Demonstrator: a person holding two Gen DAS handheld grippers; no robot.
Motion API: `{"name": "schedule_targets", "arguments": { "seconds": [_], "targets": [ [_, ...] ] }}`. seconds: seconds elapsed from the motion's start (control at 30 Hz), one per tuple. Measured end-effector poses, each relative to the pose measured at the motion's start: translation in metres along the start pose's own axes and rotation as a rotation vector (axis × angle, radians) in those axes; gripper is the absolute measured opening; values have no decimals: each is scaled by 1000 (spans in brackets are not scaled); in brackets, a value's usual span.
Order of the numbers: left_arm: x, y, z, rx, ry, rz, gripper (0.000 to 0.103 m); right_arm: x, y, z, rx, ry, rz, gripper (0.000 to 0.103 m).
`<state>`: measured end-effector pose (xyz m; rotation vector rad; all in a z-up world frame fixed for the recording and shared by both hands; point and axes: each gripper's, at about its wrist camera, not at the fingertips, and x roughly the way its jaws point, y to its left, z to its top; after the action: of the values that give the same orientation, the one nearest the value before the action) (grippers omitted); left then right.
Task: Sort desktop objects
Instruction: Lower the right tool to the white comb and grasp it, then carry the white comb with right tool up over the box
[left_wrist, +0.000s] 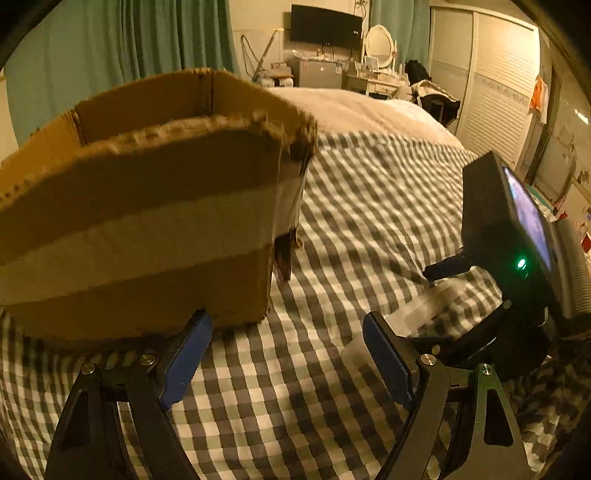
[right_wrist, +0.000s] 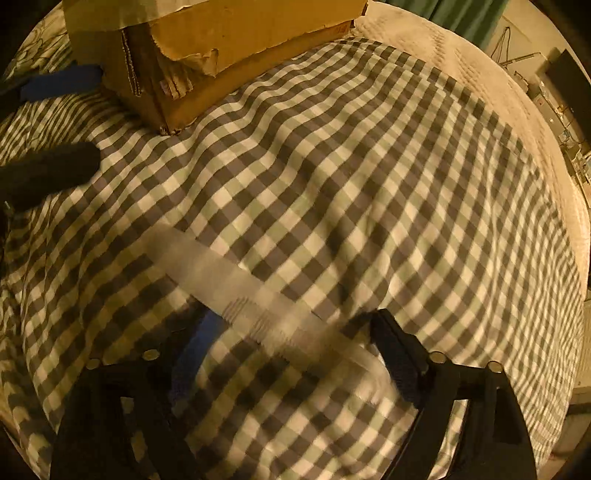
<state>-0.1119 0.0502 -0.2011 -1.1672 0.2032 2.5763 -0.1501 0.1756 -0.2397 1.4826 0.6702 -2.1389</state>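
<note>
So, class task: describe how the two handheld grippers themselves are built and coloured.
The left gripper has black triangular cut-out linkage arms, silver pivot bolts and blue flat finger pads. The right gripper is built the same; seen from the left, its black body carries a lit screen and green light.

No legible text, label, brand, number or sign on the cardboard box (left_wrist: 147, 206), the checked cloth (left_wrist: 351, 206) or the distant wall-mounted screen (left_wrist: 325, 26).

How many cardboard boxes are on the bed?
1. The cardboard box sits on the checkered bedcover, just ahead of the left gripper. Others may be hidden out of view.
</note>
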Motion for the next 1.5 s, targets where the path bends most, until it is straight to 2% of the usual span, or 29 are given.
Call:
{"name": "schedule_targets", "arguments": {
  "seconds": [0.03, 0.1, 0.3, 0.37, 0.5, 0.63, 0.93, 1.17, 1.3, 1.5],
  "targets": [
    [2, -1, -1, 1, 5, 0, 86, -1, -1, 0, 13, -7, 10, 69],
    [2, -3, -4, 6, 7, 5, 86, -3, -5, 1, 49, -10, 13, 45],
    [-1, -6, -6, 13, 9, 0, 86, -14, -21, -3, 183, -29, 82, 12],
    [-6, -6, -5, 18, -4, -1, 86, -19, -20, -4, 194, -35, 84, 7],
    [-20, -9, -2, 23, -37, -11, 86, -34, -21, -6, 219, -63, 72, 4],
    [-38, -13, 0, 34, -82, -21, 86, -56, -26, -12, 278, -117, 96, 4],
    [-90, -16, 16, 48, -214, -24, 86, -101, -23, -16, 368, -224, 116, 3],
    [-131, -15, 37, 45, -324, -12, 86, -122, -11, -17, 393, -308, 59, 3],
    [-155, -8, 42, 29, -367, -7, 86, -132, -8, -16, 408, -344, 36, 3],
    [-179, 3, 47, 9, -435, 19, 86, -144, -7, -15, 433, -445, -23, 3]
  ]
}}
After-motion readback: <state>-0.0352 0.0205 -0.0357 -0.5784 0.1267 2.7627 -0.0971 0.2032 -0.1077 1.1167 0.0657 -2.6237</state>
